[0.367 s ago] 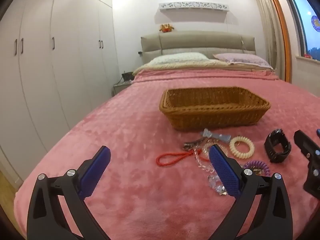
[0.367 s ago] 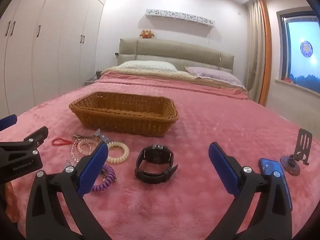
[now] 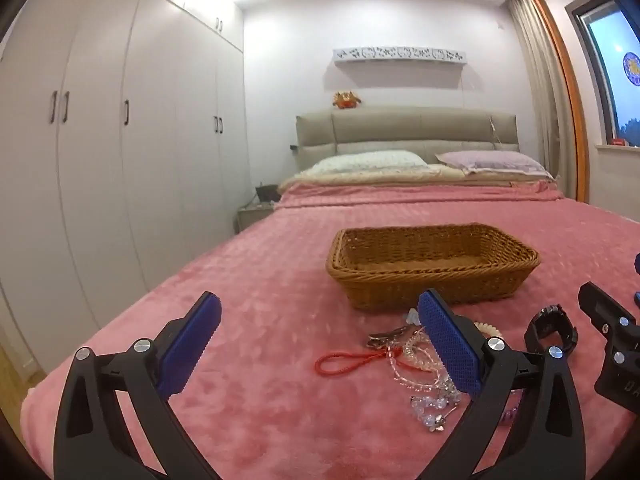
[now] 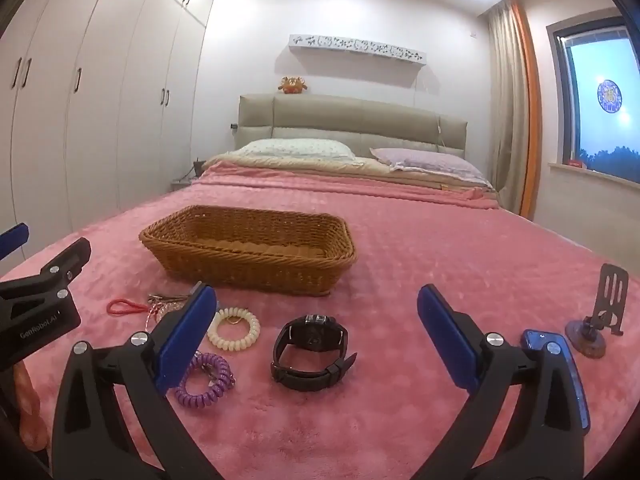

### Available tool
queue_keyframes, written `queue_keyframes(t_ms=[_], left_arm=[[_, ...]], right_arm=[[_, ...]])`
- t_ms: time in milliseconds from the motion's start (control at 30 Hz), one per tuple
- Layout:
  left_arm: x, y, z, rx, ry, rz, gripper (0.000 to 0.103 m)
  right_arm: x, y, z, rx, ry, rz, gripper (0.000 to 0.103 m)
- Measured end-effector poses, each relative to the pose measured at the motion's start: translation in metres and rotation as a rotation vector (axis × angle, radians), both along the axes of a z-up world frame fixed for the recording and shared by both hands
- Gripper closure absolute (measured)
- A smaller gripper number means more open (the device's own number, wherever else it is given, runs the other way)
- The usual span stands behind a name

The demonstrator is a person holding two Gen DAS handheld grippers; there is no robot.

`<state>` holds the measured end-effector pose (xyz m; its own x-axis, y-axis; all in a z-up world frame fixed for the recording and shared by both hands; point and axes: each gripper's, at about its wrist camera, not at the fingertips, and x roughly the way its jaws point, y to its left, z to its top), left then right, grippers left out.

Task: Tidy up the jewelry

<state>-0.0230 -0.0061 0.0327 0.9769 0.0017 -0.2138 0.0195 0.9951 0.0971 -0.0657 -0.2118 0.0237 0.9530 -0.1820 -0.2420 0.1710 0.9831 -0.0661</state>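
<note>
A brown wicker basket [image 3: 432, 280] [image 4: 248, 268] sits empty on the pink bedspread. In front of it lie a red cord loop [image 3: 344, 362], clear bead bracelets [image 3: 424, 384], a metal hair clip [image 3: 386, 338], a cream coil hair tie [image 4: 234, 330], a purple coil hair tie [image 4: 204, 380] and a black wristwatch [image 4: 312, 354] [image 3: 552, 330]. My left gripper [image 3: 320, 348] is open and empty, above the bed left of the jewelry. My right gripper [image 4: 318, 348] is open and empty, with the watch between its fingers further ahead.
A blue phone [image 4: 560, 368] lies at the right, partly behind my right finger, beside a small phone stand [image 4: 600, 320]. Pillows and a headboard are at the far end. White wardrobes [image 3: 100, 160] line the left wall. The bed's left edge drops off near my left gripper.
Both views have tilted up slightly, showing more ceiling. The basket and jewelry have not moved. Both grippers stay open.
</note>
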Motion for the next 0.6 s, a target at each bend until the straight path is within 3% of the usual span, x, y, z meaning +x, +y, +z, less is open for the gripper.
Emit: queue_keyframes(t_ms=[100,600], left_arm=[[-0.007,0.000,-0.002,0.007,-0.033,0.003,0.007],[0.000,0.006,-0.009,-0.005,0.006,0.018,0.007]], right_arm=[[-0.005,0.003,-0.002,-0.004,-0.014,-0.005,0.007],[-0.003,0.012,-0.010,-0.030,0.013,-0.009,0.007]])
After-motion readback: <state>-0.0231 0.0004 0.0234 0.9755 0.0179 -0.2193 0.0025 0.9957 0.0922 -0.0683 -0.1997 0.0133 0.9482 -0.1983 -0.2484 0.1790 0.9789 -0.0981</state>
